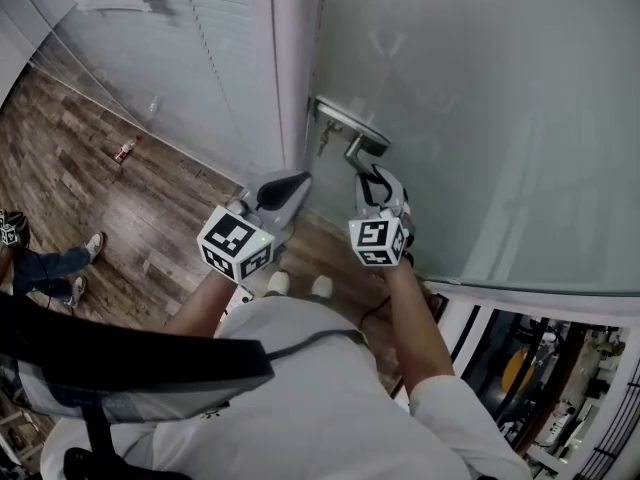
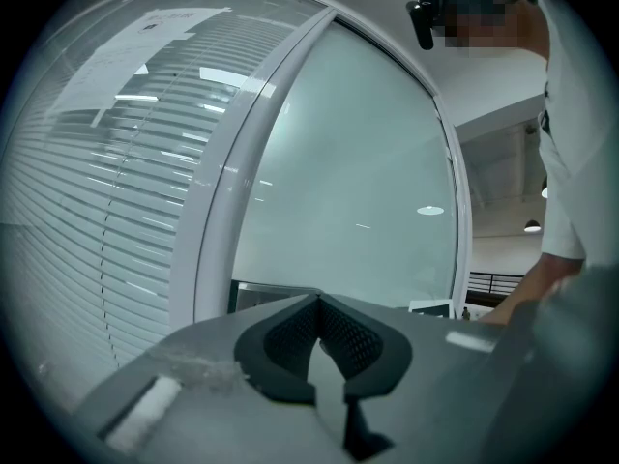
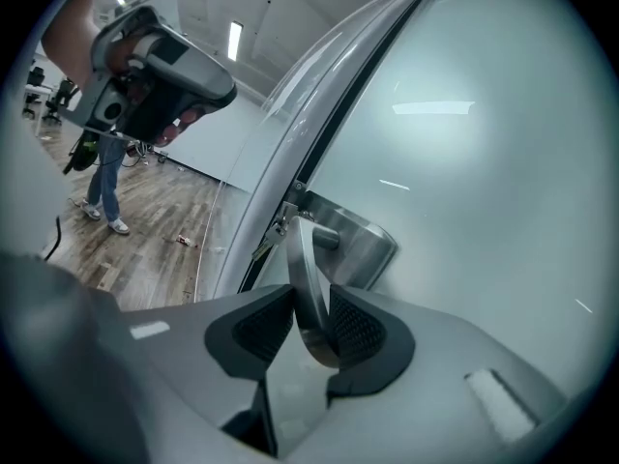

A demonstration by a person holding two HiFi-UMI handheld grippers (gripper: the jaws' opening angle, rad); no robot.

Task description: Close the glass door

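The frosted glass door (image 1: 480, 118) fills the right of the head view, with its edge against the white frame post (image 1: 290, 68). A metal lever handle (image 1: 356, 149) sticks out from a round plate near that edge, and keys (image 1: 322, 144) hang from the lock. My right gripper (image 1: 374, 174) is shut on the lever. In the right gripper view the lever (image 3: 308, 278) lies clamped between the dark pads of the right gripper (image 3: 309, 305). My left gripper (image 1: 291, 184) hovers just left of the handle, shut and holding nothing; the left gripper (image 2: 317, 309) faces the door glass (image 2: 348, 182).
A window with white blinds (image 1: 180, 58) stands left of the frame post. On the wood floor lie a small red item (image 1: 125, 149) and the legs of another person (image 1: 50, 268). A dark railing (image 1: 600, 418) runs at the lower right.
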